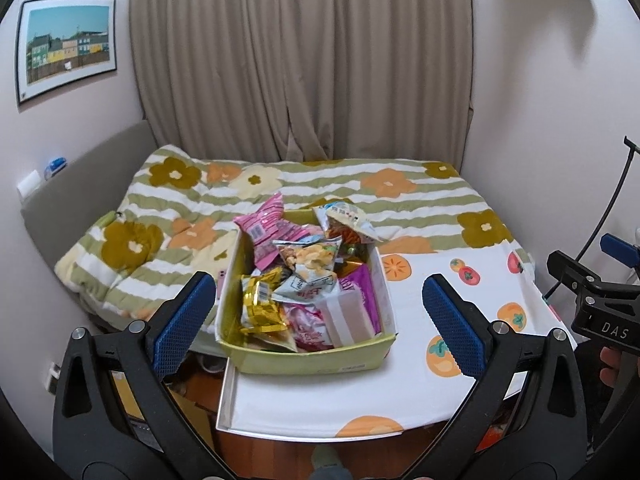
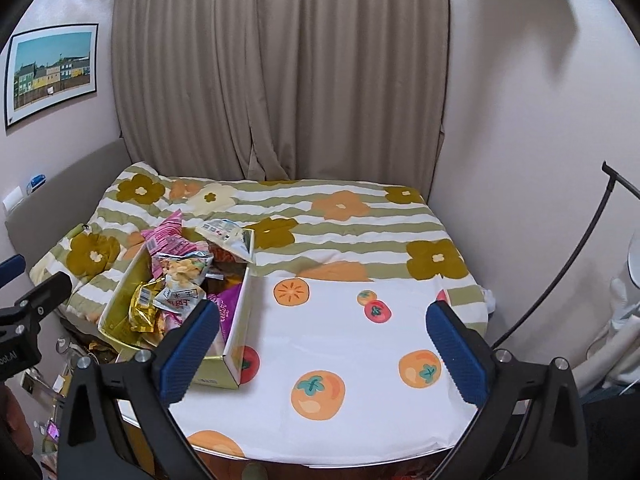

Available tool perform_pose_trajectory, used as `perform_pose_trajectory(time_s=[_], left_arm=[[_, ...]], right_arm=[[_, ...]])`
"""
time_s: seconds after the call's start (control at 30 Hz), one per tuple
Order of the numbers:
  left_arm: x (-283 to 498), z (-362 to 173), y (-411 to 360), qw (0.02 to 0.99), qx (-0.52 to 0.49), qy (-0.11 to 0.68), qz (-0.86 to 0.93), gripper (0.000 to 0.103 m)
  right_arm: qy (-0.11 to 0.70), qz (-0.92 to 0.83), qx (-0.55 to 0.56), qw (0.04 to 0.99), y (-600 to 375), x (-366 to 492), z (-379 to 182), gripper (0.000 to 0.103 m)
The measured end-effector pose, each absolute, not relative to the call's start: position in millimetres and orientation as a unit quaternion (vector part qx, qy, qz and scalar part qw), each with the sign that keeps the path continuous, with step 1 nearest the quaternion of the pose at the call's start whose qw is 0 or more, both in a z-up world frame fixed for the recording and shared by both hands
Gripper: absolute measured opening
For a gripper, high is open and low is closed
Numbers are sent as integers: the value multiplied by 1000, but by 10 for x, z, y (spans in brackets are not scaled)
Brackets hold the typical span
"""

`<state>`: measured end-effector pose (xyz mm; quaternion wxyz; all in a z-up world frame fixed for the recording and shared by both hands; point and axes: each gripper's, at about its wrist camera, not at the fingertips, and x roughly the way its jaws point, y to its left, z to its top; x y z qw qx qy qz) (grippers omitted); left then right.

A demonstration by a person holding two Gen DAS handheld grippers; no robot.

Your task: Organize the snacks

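A yellow-green cardboard box (image 1: 304, 354) stands on a table covered by a white cloth with orange fruit prints (image 1: 420, 312). It is heaped with snack packets: a pink packet (image 1: 266, 226), a chips packet (image 1: 310, 258), a gold packet (image 1: 260, 308) and a purple one (image 1: 362, 292). My left gripper (image 1: 318, 320) is open and empty, its blue pads either side of the box in the view, well short of it. The box also shows at the left of the right wrist view (image 2: 236, 336). My right gripper (image 2: 324, 348) is open and empty above the cloth (image 2: 340, 344), right of the box.
A bed with a striped flower quilt (image 2: 320, 216) lies behind the table, with beige curtains (image 1: 300, 60) beyond. A black lamp stand (image 2: 568, 264) leans at the right wall. The right gripper's body shows at the right edge of the left wrist view (image 1: 600, 300). Clutter lies on the floor at the left.
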<state>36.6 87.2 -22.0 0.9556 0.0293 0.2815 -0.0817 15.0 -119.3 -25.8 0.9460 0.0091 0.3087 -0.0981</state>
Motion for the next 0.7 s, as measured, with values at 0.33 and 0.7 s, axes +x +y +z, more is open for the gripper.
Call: perform_pose_trajectory(time_s=[0.33, 0.7], left_arm=[[368, -238, 671, 954, 40, 283, -91, 103], [367, -242, 573, 953, 46, 284, -94, 103]], right_arm=[[307, -106, 18, 946, -1312, 88, -271, 102], [306, -110, 19, 945, -1370, 100, -287, 102]])
